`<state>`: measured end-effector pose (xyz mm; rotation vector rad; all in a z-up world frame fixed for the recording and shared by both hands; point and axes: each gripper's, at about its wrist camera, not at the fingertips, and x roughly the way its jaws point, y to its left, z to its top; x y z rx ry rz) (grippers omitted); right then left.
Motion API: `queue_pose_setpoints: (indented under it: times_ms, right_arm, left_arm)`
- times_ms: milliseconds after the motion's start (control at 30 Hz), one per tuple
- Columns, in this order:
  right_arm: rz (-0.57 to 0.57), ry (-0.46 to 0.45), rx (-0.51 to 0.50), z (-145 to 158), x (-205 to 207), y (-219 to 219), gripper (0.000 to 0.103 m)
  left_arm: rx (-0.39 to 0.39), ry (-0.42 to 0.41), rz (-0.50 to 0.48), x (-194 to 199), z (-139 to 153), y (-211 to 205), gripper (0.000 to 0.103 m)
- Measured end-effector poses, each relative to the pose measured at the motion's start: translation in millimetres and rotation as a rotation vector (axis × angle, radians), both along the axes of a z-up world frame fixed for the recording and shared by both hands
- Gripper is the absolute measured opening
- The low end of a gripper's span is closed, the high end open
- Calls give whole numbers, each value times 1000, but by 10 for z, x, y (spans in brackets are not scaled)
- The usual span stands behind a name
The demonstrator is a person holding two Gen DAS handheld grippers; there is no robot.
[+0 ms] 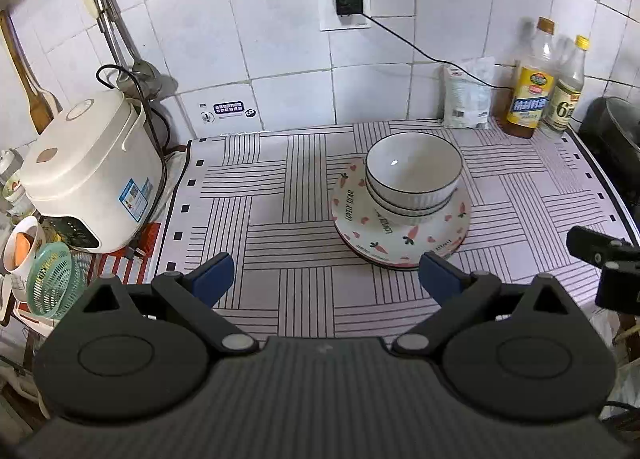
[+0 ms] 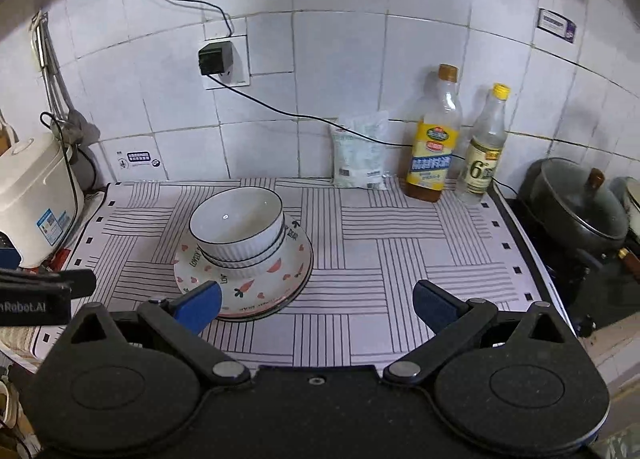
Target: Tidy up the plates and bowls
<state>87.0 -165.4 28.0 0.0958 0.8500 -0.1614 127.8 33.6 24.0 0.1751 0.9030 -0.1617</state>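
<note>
White ribbed bowls (image 1: 414, 175) with dark rims are stacked on patterned plates (image 1: 360, 219) with carrots and hearts, on the striped mat (image 1: 280, 219). The same bowls (image 2: 236, 225) and plates (image 2: 288, 275) show in the right wrist view. My left gripper (image 1: 326, 279) is open and empty, just in front and left of the stack. My right gripper (image 2: 318, 305) is open and empty, in front and right of the stack. The right gripper's body (image 1: 604, 259) shows at the left view's right edge, and the left gripper's body (image 2: 40, 295) at the right view's left edge.
A white rice cooker (image 1: 88, 175) stands at the left with a green basket (image 1: 52, 279) beside it. Two bottles (image 2: 434, 139) (image 2: 484, 147) and a white bag (image 2: 360, 155) stand against the tiled wall. A lidded black pot (image 2: 576, 207) sits on the stove at the right.
</note>
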Motion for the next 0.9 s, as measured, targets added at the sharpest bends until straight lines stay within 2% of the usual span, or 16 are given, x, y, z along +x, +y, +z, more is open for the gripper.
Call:
queue_pose_setpoints:
  times_ms: [467,900]
  right_arm:
    - [-18,20,-69,165,-249,-109,103]
    - [-12,49,-89,0,-227,-163,103]
  left_arm:
    - [5,38,7,-199,-20,-145,100]
    - [23,46,14,-164,-221,-183,100]
